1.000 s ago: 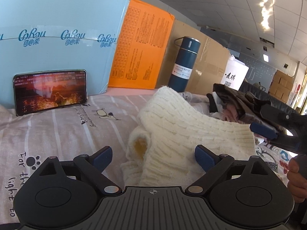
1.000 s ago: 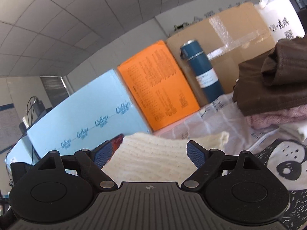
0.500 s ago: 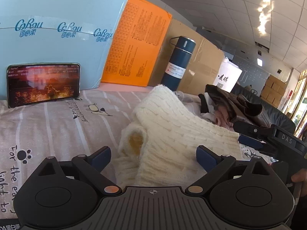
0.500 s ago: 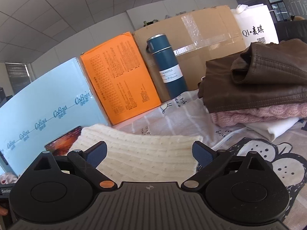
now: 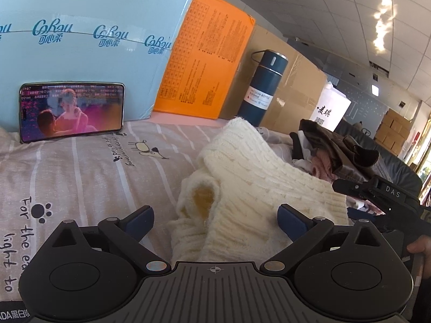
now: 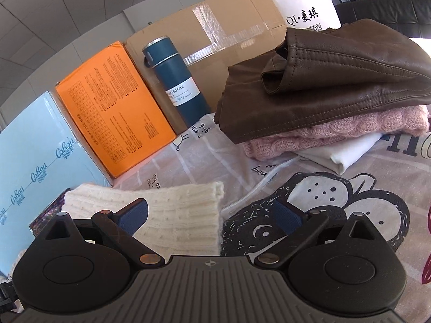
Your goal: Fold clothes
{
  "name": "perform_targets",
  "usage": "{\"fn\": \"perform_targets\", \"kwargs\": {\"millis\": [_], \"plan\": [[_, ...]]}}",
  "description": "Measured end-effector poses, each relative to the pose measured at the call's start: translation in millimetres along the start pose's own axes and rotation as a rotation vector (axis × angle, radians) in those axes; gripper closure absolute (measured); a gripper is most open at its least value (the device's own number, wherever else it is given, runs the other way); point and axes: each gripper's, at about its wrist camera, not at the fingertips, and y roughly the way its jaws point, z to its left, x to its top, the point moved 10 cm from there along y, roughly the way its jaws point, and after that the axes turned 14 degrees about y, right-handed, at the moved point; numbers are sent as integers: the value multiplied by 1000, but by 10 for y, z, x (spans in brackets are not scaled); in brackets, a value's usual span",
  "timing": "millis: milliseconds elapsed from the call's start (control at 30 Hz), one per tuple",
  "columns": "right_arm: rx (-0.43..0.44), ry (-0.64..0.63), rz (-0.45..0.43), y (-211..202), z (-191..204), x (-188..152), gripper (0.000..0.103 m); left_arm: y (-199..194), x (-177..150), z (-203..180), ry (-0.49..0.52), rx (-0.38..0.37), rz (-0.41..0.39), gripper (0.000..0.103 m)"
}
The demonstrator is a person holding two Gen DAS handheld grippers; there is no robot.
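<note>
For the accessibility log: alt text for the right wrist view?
Open right gripper over a cream knit sweater on printed bedding. Behind: folded stack with brown leather jacket on top, blue vacuum bottle, orange box.

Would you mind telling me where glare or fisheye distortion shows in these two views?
Left wrist view: a ceiling light blooms white, and the blue box bows outward. Right wrist view: even light, no glare; the cardboard box curves toward the edge.

Left wrist view: low over bedsheet [image 5: 80, 177], close, facing boxes at back. Right wrist view: low, close, angled toward clothes pile [image 6: 323, 86]. Shared: cream sweater [image 5: 256, 177] [image 6: 177, 210], blue bottle [image 5: 262, 88] [image 6: 175, 80], orange box [image 5: 207, 67] [image 6: 113, 107].
</note>
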Motion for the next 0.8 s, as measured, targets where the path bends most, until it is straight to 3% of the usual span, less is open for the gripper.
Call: {"fn": "perform_targets", "kwargs": {"millis": [267, 800], "plan": [[-12, 1, 64, 68, -15, -79, 4, 17, -10, -1, 0, 0, 4, 3], [2, -7, 92, 73, 17, -104, 2, 23, 1, 43, -19, 8, -1, 2]]}}
